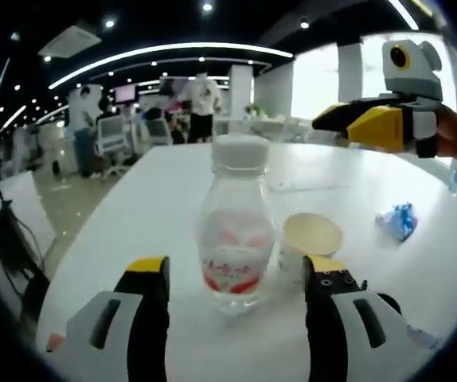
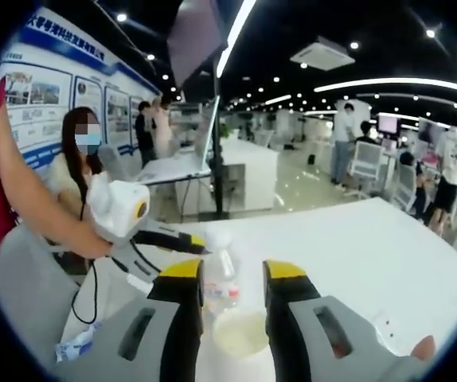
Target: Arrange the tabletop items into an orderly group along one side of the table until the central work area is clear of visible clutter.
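A clear plastic bottle (image 1: 235,235) with a white cap and a red label stands upright on the white table (image 1: 157,207). It stands between the wide-apart jaws of my left gripper (image 1: 236,270), which is open, and neither jaw touches it. A small white paper cup (image 1: 311,237) sits just right of the bottle. A crumpled blue wrapper (image 1: 397,220) lies further right. My right gripper (image 2: 233,274) hovers above the table, open and holding nothing; the bottle (image 2: 220,280) and cup (image 2: 240,334) show through its gap. It also appears in the left gripper view as the other gripper (image 1: 376,119), in a hand.
The left gripper (image 2: 169,239) reaches in from the left, held by a person's hand, with the blue wrapper (image 2: 77,344) below it. The white table (image 2: 372,247) stretches away bare. Beyond it are office desks, chairs and several people.
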Tool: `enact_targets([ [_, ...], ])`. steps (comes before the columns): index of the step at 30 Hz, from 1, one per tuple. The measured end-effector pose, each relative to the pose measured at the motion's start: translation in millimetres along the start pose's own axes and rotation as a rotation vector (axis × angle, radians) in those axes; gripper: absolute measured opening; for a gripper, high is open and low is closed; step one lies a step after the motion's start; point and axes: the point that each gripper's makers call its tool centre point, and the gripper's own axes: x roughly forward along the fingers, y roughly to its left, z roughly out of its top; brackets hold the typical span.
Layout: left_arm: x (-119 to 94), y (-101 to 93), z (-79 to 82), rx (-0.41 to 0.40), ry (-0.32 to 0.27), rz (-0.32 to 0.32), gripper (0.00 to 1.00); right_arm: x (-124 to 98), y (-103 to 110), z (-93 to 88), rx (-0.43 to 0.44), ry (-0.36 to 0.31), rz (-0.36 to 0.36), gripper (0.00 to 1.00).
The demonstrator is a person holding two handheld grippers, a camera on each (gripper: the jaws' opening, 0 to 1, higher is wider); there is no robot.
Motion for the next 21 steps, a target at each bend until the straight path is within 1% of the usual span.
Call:
enact_targets([
  [1,-1,-1.4,0.0,-0.002,0.003,-0.005,0.71,-1,1,-0.1,0.0,-0.001,-0.002,0.31],
  [7,-8,-6.9,-0.2,-0.009,0.009,-0.034,0.76,-10,7,-0.2,0.004,-0.004,-0.01,0.36],
  [9,-13,-8.3,0.8,-0.001,0.008,-0.042,0.76,-12,10,1.2,0.015,-0.021,-0.013,0.41],
  [11,-16,-9.6,1.6,0.001,0.012,-0.052,0.76,-14,10,1.6,0.021,-0.03,-0.022,0.5],
  [12,-17,-9.9,1.5,0.002,0.015,-0.055,0.75,-16,12,1.2,0.024,-0.033,-0.026,0.53],
  [16,-24,-10.3,4.2,0.014,0.016,-0.069,0.75,-22,18,-1.7,0.034,-0.03,-0.035,0.58],
  [17,-26,-10.2,4.6,0.015,0.016,-0.072,0.75,-23,20,-1.2,0.038,-0.036,-0.038,0.61],
  [19,-30,-10.9,4.4,0.015,0.022,-0.082,0.74,-28,22,0.2,0.045,-0.051,-0.053,0.66],
  [21,-33,-12.2,2.9,0.019,0.029,-0.092,0.73,-32,24,5.6,0.061,-0.092,-0.067,0.73],
])
